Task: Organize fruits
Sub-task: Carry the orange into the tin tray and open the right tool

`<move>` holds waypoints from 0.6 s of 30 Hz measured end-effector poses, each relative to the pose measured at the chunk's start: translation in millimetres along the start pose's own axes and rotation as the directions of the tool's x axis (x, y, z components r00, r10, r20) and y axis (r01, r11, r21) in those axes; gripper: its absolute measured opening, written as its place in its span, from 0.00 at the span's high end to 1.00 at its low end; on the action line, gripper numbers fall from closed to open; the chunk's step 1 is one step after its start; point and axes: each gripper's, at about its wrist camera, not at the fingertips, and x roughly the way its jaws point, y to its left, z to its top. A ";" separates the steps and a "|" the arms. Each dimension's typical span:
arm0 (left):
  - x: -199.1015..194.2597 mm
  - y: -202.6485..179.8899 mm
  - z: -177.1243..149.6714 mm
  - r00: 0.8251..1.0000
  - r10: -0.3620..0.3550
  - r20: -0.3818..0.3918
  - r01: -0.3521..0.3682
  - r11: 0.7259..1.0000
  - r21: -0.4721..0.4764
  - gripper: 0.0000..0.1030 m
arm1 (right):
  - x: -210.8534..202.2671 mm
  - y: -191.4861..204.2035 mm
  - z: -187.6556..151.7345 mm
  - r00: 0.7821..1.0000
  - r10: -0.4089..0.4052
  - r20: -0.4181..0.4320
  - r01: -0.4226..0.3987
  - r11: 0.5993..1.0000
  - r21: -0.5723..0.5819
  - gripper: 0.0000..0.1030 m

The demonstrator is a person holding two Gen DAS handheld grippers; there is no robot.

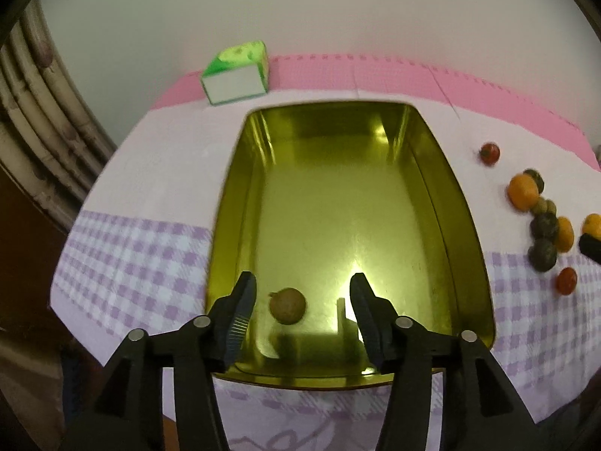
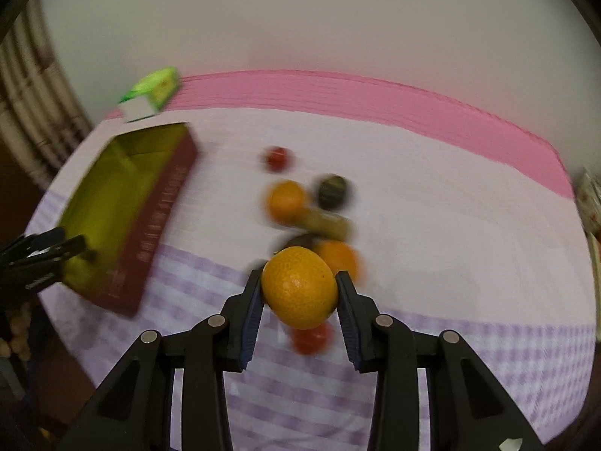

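A gold metal tin (image 1: pixel 465 248) fills the middle of the left wrist view. A small brown round fruit (image 1: pixel 287 305) lies on its floor near the front edge. Above it my left gripper (image 1: pixel 302 289) stands open, its pads clear of the fruit. In the right wrist view my right gripper (image 2: pixel 298 289) is shut on an orange mandarin (image 2: pixel 298 287), lifted over the cloth. The same tin (image 2: pixel 112 191) with its dark red outer wall lies at the left there, and the left gripper's fingers (image 2: pixel 52 251) hang over its near end.
Loose fruit lies right of the tin: oranges (image 2: pixel 287 199), dark round fruits (image 2: pixel 332 189), small red fruits (image 2: pixel 278 158) and a green-yellow one (image 2: pixel 330 225). A green and white carton (image 1: pixel 236 73) stands at the back. The checked cloth ends at the table's front edge. A pink mat borders the far side.
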 end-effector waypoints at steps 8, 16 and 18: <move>-11.3 39.1 1.6 0.999 0.050 -0.010 -0.051 0.993 -0.105 0.45 | 16.0 92.6 22.1 0.993 0.120 -0.010 -0.120 0.984 -0.132 0.66; -12.3 80.0 -8.9 0.995 0.087 -0.052 -0.096 0.975 -0.202 0.44 | 30.3 141.6 25.0 0.987 0.154 -0.043 -0.160 0.959 -0.233 0.66; -11.3 84.2 -13.1 0.993 0.094 -0.067 -0.106 0.973 -0.206 0.44 | 35.3 148.9 24.1 0.987 0.152 -0.054 -0.161 0.956 -0.246 0.66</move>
